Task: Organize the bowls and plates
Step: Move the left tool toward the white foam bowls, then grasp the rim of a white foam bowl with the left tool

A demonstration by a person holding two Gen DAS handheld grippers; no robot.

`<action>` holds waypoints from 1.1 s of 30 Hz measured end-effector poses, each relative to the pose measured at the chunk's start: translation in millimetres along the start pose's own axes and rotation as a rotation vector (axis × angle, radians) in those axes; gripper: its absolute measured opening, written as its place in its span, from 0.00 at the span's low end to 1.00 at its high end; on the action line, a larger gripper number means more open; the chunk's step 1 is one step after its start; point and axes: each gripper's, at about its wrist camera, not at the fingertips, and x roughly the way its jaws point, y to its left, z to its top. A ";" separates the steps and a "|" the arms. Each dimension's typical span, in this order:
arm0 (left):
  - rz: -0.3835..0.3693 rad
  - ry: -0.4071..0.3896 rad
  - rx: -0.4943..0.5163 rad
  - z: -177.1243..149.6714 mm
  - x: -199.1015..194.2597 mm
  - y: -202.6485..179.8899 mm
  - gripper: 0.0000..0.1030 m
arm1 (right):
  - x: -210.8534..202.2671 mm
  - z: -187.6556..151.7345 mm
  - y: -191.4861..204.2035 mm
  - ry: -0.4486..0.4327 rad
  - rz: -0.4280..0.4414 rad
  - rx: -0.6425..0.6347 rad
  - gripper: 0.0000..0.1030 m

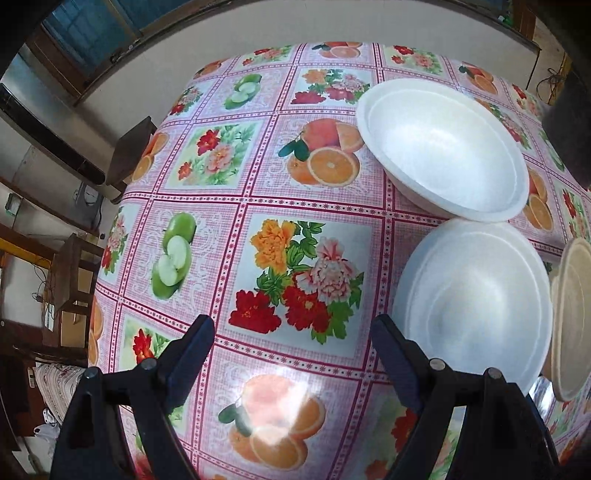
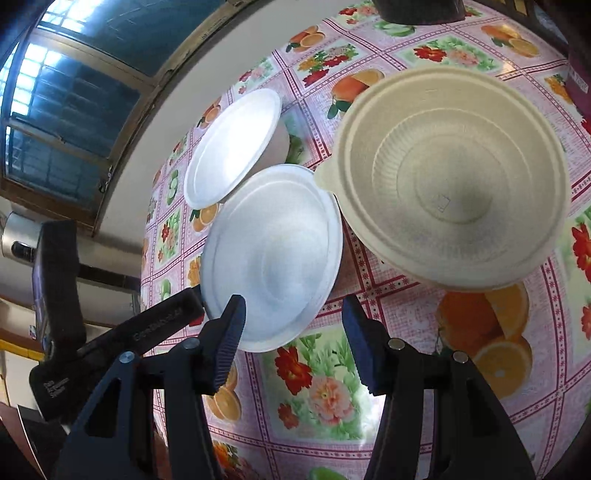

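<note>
Two white foam bowls stand on the flowered tablecloth. In the left wrist view the far bowl [image 1: 443, 147] sits at the upper right and the near bowl [image 1: 476, 299] just right of my open, empty left gripper [image 1: 291, 339]. A beige ribbed bowl [image 1: 572, 317] shows at the right edge. In the right wrist view the beige bowl [image 2: 450, 177] is ahead and right, the near white bowl [image 2: 273, 258] ahead and left, the far white bowl [image 2: 232, 147] beyond it. My right gripper [image 2: 295, 317] is open and empty, its left fingertip [image 2: 229, 332] by the near white bowl's rim.
The tablecloth [image 1: 258, 184] with fruit and flower squares covers the table; its left edge drops off to wooden furniture [image 1: 70, 288]. The left gripper's body [image 2: 74, 332] shows at the left of the right wrist view. A dark object [image 2: 417, 11] stands at the table's far side.
</note>
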 end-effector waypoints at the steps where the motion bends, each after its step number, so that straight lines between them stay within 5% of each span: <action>1: -0.005 0.005 -0.005 1.6 1.5 -0.5 0.86 | 2.9 1.8 -0.4 0.006 -0.007 0.004 0.54; 12: -0.051 0.037 -0.025 7.4 6.1 -4.6 0.86 | 17.7 16.3 -12.2 0.018 -0.069 0.063 0.54; 20: -0.154 0.058 -0.030 8.2 2.8 -8.1 0.86 | 17.2 23.8 -19.6 0.005 -0.125 0.075 0.19; 33: -0.232 0.061 -0.109 12.5 -8.5 5.5 0.86 | 14.1 26.1 -26.8 0.004 -0.164 0.064 0.13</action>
